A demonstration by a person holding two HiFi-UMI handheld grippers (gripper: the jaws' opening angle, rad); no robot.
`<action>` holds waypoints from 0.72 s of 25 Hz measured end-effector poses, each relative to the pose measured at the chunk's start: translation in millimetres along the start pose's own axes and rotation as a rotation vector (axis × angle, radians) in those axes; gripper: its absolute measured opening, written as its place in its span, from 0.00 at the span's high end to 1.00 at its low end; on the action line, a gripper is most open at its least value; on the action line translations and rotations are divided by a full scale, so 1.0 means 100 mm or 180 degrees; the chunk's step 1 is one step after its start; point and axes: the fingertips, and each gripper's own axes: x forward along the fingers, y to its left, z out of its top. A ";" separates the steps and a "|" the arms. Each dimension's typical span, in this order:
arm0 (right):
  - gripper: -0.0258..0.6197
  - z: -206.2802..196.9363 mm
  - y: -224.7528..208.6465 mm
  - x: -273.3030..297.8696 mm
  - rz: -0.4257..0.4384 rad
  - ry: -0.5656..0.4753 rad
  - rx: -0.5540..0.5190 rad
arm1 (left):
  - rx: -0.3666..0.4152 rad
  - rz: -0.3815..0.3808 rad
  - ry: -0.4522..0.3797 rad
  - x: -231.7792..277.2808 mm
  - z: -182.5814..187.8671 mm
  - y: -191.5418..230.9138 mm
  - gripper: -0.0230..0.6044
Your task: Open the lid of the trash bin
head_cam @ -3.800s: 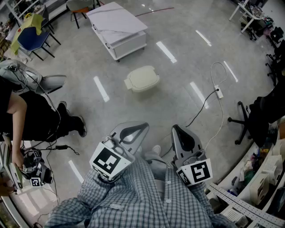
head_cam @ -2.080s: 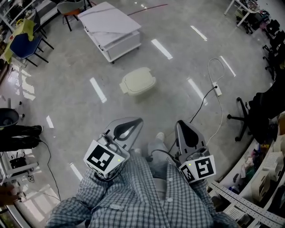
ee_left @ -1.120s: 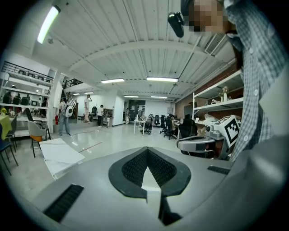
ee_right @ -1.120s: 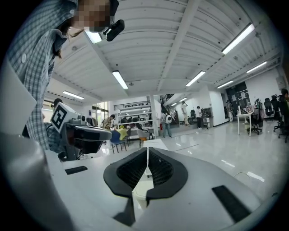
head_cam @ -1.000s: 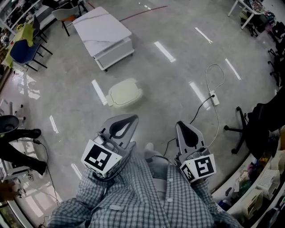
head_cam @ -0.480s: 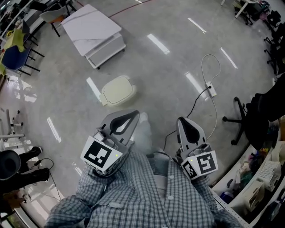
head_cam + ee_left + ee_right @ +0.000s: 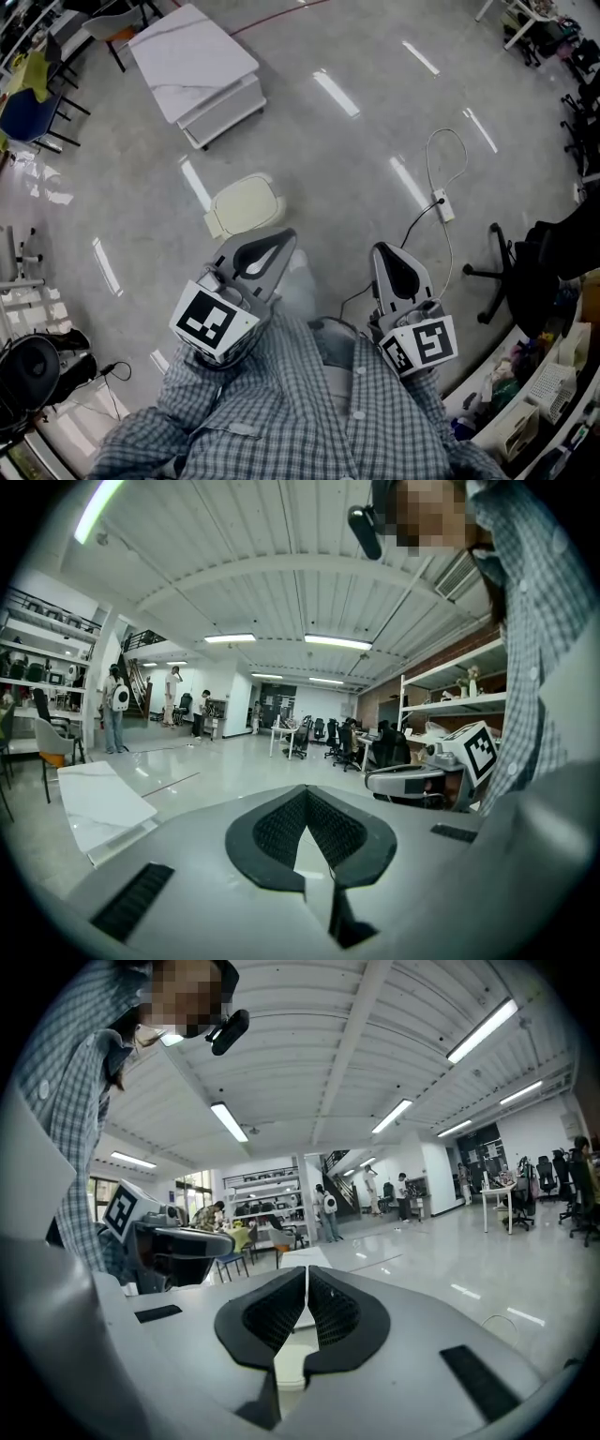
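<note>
The trash bin (image 7: 244, 205) stands on the grey floor with its cream lid down, seen from above in the head view. My left gripper (image 7: 279, 238) is held at waist height with its tip just right of and nearer than the bin, high above the lid and not touching it. Its jaws are shut on nothing (image 7: 305, 791). Further right, my right gripper (image 7: 381, 251) also points forward, and its jaws meet with nothing between them (image 7: 307, 1271). Each gripper shows in the other's view: the right gripper (image 7: 422, 778) and the left gripper (image 7: 178, 1239).
A low white table (image 7: 195, 58) stands beyond the bin. A power strip with a looping cable (image 7: 438, 201) lies on the floor at the right, near an office chair (image 7: 511, 274). A blue chair (image 7: 26, 105) is at the far left, and shelving (image 7: 553, 394) is at the lower right.
The bin has drawn closer in the head view, from the upper middle down to just ahead of the left gripper. The person at the left edge has gone. Both grippers stay shut.
</note>
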 end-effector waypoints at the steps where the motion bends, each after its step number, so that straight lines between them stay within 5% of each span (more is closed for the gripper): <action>1: 0.92 0.03 -0.05 0.07 -0.0011 -0.0006 0.0001 | 0.0004 -0.0014 -0.0002 0.07 0.04 0.06 0.96; 10: 0.92 0.22 -0.40 0.91 0.0088 0.0040 -0.0049 | -0.0018 0.0056 0.0013 0.52 0.27 0.77 0.96; 18: 0.92 0.37 -0.53 1.60 0.0229 0.0132 -0.0188 | -0.0142 0.0390 -0.0033 0.47 0.36 1.38 0.96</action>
